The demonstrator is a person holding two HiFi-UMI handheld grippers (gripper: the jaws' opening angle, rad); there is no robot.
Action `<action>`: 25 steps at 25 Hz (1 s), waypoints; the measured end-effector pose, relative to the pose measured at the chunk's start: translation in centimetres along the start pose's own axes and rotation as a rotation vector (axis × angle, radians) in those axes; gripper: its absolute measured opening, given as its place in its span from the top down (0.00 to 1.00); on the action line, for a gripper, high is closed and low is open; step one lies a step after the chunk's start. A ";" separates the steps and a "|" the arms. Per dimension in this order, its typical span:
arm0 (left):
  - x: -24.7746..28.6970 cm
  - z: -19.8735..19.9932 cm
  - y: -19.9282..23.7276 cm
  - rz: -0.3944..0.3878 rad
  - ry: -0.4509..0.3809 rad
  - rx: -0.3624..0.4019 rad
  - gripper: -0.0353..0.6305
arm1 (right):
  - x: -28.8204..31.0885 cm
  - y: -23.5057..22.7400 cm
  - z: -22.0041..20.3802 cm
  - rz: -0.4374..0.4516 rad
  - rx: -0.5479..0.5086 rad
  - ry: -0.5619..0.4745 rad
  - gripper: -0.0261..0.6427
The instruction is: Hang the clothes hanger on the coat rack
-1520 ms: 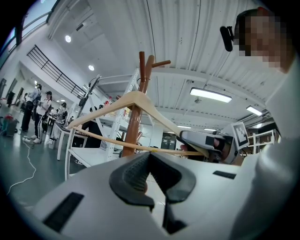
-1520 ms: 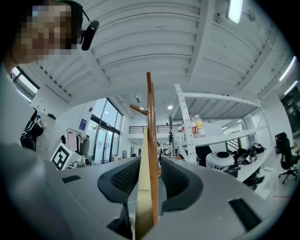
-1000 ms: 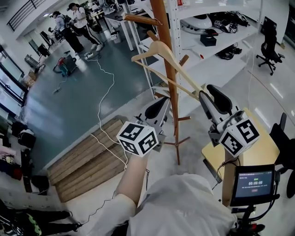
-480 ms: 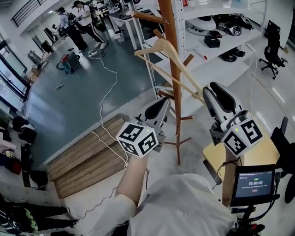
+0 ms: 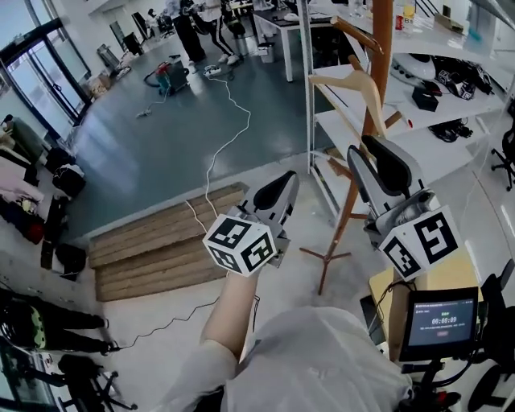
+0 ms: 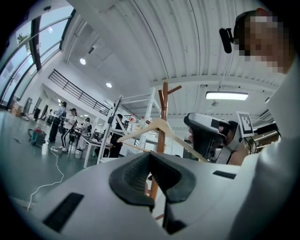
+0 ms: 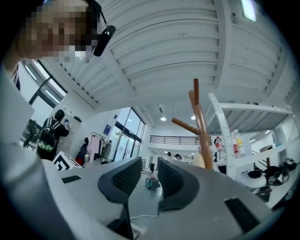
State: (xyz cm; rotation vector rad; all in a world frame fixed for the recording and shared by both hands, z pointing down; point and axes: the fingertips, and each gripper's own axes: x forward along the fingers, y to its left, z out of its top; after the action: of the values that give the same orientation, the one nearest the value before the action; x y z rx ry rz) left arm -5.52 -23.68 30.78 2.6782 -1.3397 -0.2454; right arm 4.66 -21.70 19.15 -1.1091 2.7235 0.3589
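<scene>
The wooden coat rack (image 5: 378, 72) stands ahead on the right, in front of white shelving. A pale wooden hanger (image 5: 354, 75) rests against its pole below a peg; its hook is hidden. My right gripper (image 5: 362, 153) is just under the hanger's lower end. In the right gripper view the right gripper (image 7: 150, 164) is open by a narrow gap with nothing in it, and the hanger (image 7: 200, 161) shows beyond one jaw, beside the rack (image 7: 199, 122). My left gripper (image 5: 286, 181) hovers left of the rack, shut and empty (image 6: 150, 157). The left gripper view shows the hanger (image 6: 140, 130) across the rack (image 6: 164, 108).
White shelving (image 5: 310, 96) with gear stands right behind the rack. Wooden boards (image 5: 153, 249) lie on the floor at the left, crossed by a white cable (image 5: 217, 153). A small table (image 5: 463, 273) with a timer screen (image 5: 438, 322) is at my right. People (image 5: 189, 24) stand far back.
The hanger's lower end was at my right gripper's tips; now the jaws hold nothing and sit just below it. My head view has swung, so the rack appears further right.
</scene>
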 end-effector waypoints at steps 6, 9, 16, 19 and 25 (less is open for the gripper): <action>-4.9 1.4 4.0 0.171 -0.030 0.004 0.94 | 5.5 5.5 -2.8 0.205 0.089 0.031 0.79; -9.8 2.2 5.5 0.255 -0.033 -0.005 0.94 | 7.5 10.4 -4.5 0.300 0.183 0.078 0.79; -17.5 -1.8 8.6 0.428 -0.001 -0.041 0.94 | 9.1 18.7 -14.3 0.457 0.362 0.237 0.79; -19.6 -2.6 8.5 0.468 0.019 -0.069 0.94 | 8.8 21.2 -15.8 0.495 0.422 0.287 0.82; -23.0 -4.3 8.2 0.520 0.046 -0.125 0.94 | 7.6 24.8 -17.9 0.531 0.481 0.360 0.82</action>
State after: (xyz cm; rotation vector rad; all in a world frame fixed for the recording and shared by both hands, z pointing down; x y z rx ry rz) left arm -24.67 -9.91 38.50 2.1257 -1.8676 -0.1953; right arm -19.49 -14.70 38.18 -0.3411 3.1329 -0.4634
